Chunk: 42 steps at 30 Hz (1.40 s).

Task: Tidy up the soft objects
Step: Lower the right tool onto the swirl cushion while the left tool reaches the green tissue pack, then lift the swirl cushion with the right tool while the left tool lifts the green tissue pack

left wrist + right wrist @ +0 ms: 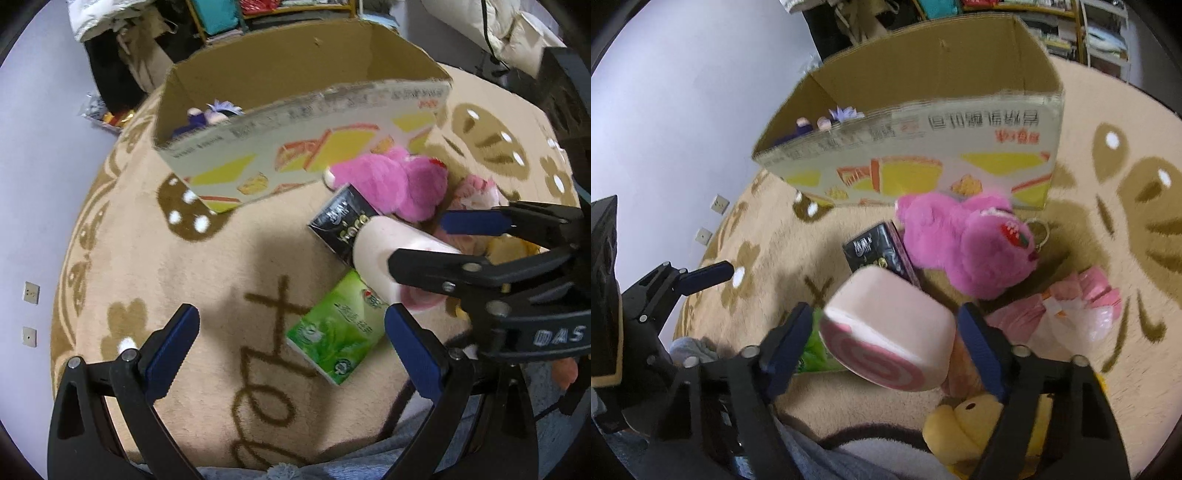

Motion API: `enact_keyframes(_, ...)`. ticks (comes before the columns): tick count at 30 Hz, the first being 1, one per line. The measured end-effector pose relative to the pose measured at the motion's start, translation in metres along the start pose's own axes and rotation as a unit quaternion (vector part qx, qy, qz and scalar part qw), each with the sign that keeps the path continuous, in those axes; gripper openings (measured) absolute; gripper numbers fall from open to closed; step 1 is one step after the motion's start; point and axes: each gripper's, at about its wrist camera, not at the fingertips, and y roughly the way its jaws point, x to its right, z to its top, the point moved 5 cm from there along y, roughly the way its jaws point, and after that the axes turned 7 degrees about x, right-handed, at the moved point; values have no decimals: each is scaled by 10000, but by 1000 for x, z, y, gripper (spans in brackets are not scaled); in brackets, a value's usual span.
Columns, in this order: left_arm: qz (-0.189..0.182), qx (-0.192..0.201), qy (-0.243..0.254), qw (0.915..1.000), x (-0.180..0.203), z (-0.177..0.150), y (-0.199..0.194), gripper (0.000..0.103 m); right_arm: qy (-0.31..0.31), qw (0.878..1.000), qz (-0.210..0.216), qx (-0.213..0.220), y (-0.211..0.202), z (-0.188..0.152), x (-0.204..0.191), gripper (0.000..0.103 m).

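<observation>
My right gripper [886,339] is shut on a pink swirl-roll cushion [886,332] and holds it above the rug; it also shows in the left wrist view [391,254]. My left gripper [291,347] is open and empty over the rug. A cardboard box [295,147] stands ahead, open at the top, with a small purple-haired doll [214,114] inside. A pink plush bear [971,243] lies in front of the box. A yellow plush [967,428] lies under my right gripper.
A black tissue pack [340,225] and a green tissue pack [336,328] lie on the beige patterned rug [166,266]. A pink plastic-wrapped pack [1071,314] lies to the right. Shelves and clutter stand behind the box. A white wall is on the left.
</observation>
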Motion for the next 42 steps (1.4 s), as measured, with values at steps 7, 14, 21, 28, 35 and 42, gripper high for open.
enact_keyframes(7, -190, -362, 177, 9990, 11, -6, 19, 100, -14, 9999, -33, -133, 8, -4, 5, 53)
enact_keyframes(14, -167, -636, 451, 9968, 25, -11, 40, 100, 43, 9998, -85, -156, 13, -4, 12, 45)
enact_keyframes(21, -293, -836, 455, 9950, 32, -14, 55, 98, 15, 9998, -82, -176, 14, -2, 14, 41)
enact_keyframes(28, -572, -910, 425, 9933, 40, -18, 59, 70, -32, 9998, -102, -143, 14, -2, 11, 37)
enact_keyframes(35, -549, -855, 251, 9945, 36, -16, 55, 67, -103, 9999, -127, -32, 7, -3, 7, 34)
enact_keyframes(42, -305, -540, -55, 9981, 15, -9, 36, 67, -202, 9995, -183, 173, -5, -4, 2, 30)
